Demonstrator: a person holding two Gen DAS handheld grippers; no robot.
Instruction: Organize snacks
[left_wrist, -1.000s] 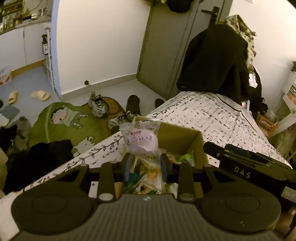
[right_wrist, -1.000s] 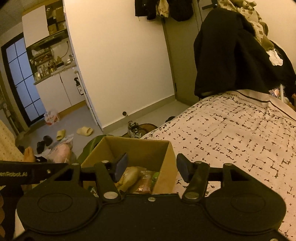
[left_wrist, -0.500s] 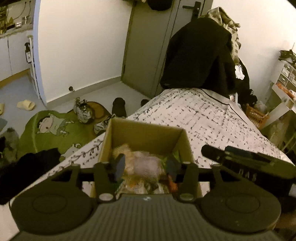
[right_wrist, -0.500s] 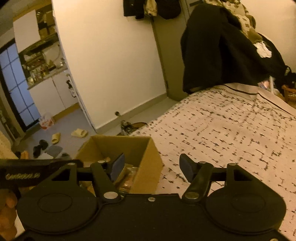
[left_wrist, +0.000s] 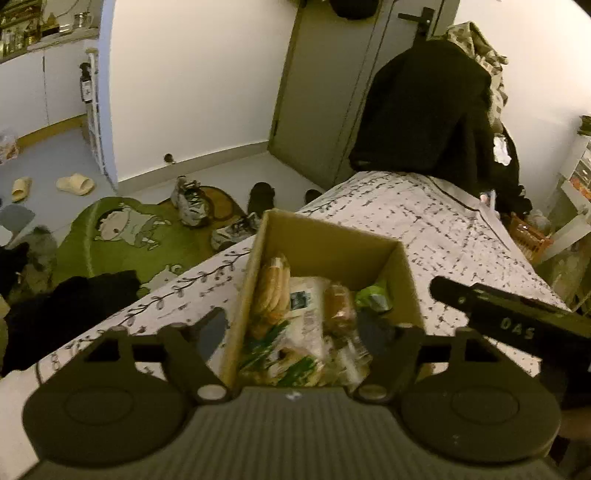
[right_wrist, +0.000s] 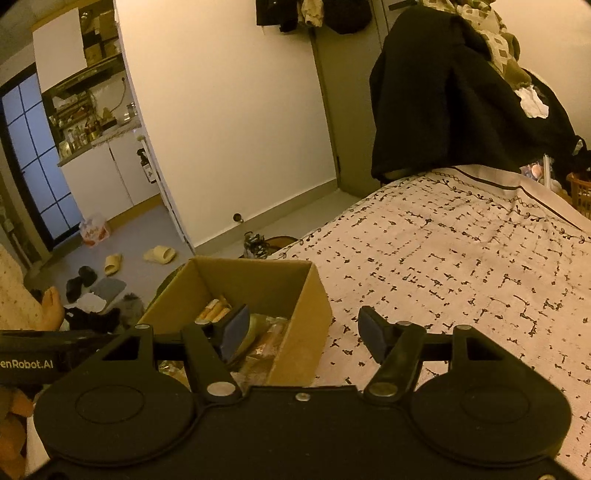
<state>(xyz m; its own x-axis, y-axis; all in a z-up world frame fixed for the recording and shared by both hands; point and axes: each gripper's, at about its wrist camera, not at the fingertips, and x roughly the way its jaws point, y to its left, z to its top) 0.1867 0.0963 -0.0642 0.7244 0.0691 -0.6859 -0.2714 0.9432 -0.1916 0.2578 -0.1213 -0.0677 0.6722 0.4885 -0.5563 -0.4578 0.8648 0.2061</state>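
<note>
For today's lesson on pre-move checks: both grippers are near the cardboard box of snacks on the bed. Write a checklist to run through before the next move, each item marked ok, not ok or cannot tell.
1. Left gripper open and holding nothing: ok.
2. Right gripper open and holding nothing: ok.
3. Cardboard box upright on the bedspread: ok.
4. Snack packets lie inside the box, none over its rim: ok.
5. Any snacks left outside the box: cannot tell; none show on the visible bedspread.
6. Left gripper clear of the box wall: cannot tell; its fingers straddle it.
</note>
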